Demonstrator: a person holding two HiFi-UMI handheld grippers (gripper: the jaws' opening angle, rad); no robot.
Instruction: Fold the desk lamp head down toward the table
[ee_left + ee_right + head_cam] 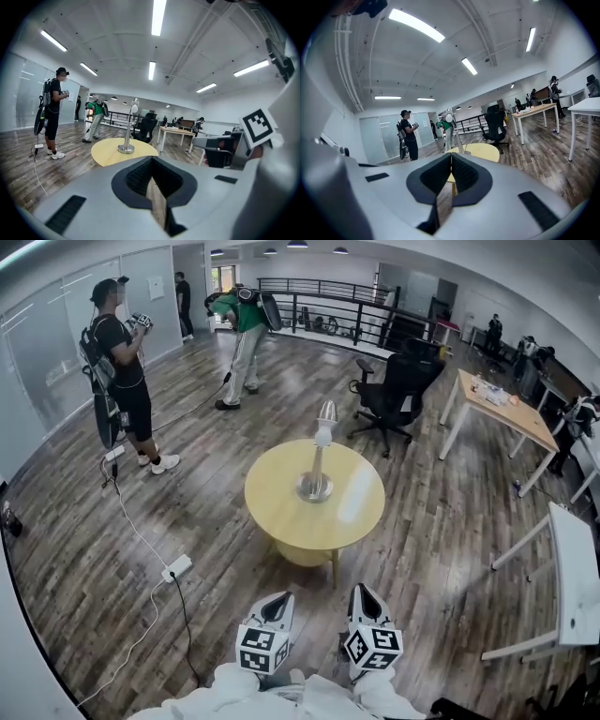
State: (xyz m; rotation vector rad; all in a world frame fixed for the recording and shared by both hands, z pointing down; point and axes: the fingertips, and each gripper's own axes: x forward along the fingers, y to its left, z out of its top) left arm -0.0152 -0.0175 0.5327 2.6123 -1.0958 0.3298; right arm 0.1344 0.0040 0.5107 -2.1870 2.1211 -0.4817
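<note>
1. Grippers, two: the left gripper (279,598) and the right gripper (365,591) are side by side, each with its jaws pressed together on nothing.
2. One desk lamp (320,460) stands upright at the centre of the one round tabletop (272,512), well apart from both.
3. One black office chair (397,390) stands beyond the tabletop's far edge.

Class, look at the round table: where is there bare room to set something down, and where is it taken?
Only the lamp stands on the table, at its middle. The ring between its base and the rim is bare all round.
</note>
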